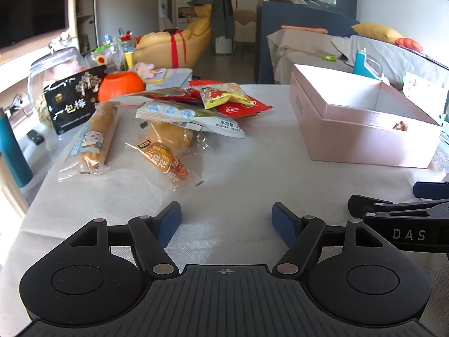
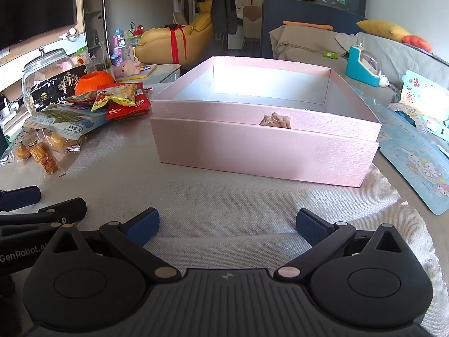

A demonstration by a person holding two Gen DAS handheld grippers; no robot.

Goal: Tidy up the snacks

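The left gripper and right gripper are held released, nothing grasped. Snack packets are piled centre-left; the pink box is seen mid-frame.

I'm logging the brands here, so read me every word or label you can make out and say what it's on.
"一包梅": black snack bag
"DAS": side of the right tool
"GenRobot.A", cut off: side of the left tool
"净含量", figures after it blurred: pale blue packet
Print on the red packet, the orange-label pastry wrapper and the pink box: too small or blurred to read.
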